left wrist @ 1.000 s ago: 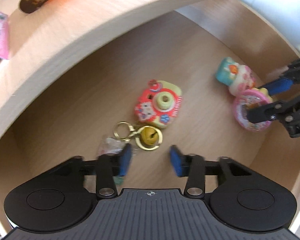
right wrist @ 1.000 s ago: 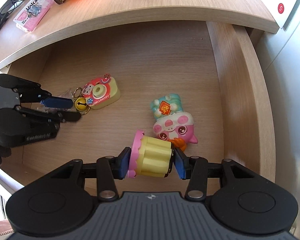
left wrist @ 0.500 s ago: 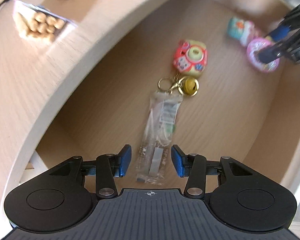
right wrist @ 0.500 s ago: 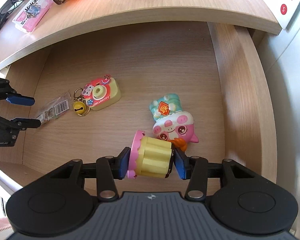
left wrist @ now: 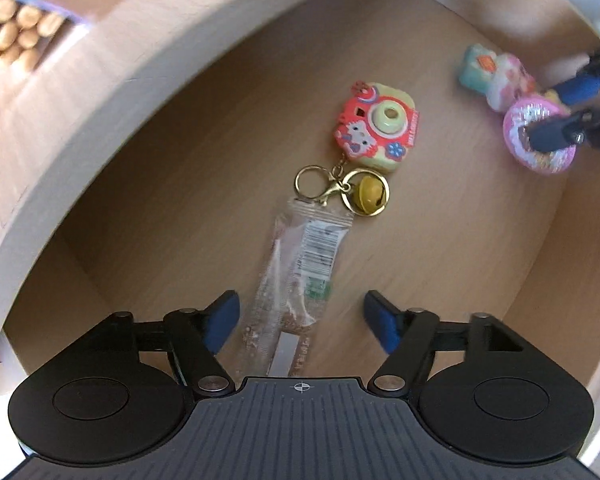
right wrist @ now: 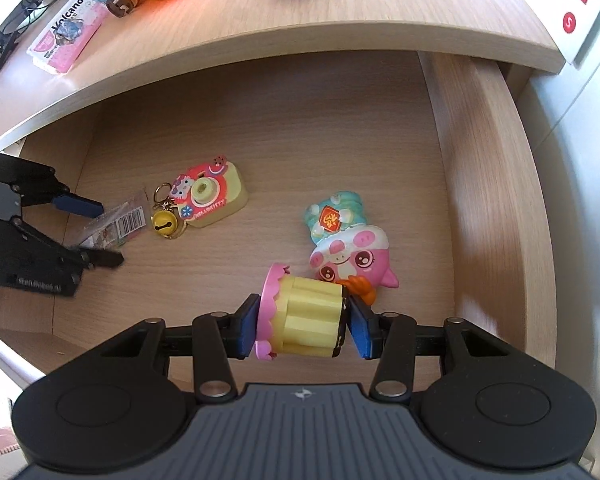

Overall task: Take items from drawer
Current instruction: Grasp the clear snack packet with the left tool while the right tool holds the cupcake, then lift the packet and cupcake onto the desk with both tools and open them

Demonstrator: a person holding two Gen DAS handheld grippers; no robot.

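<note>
**Operator:** Straddling the clear snack sachet with my left claw, pads spread wide on either side and touching nothing; the jaws have just been opening, with the sachet lying flat between them on the drawer floor.

**Partner:** And your right side?

**Operator:** My right claw is clamped on the yellow cupcake toy, one pad on its pink frosting end, the other on its base. I can't tell whether the toy is clear of the floor; it sits just beside the pink pig figure.

**Partner:** What else is left in there?

**Operator:** A Hello Kitty camera keychain with its yellow bell just beyond the sachet's far end, the ring nearly touching the seal.

**Partner:** So which step is this?

**Operator:** I'd say the pick, both sides at once: right has its item, left is lining up. Several items are already up on the tabletop.

**Partner:** Next?

**Operator:** Left needs to drop lower and close across the sachet's narrow width. It's thin, flat and slippery film, so the pads should meet the floor and pinch up an edge without snagging the keyring. Right only has to lift straight, clear of the pig.
</note>
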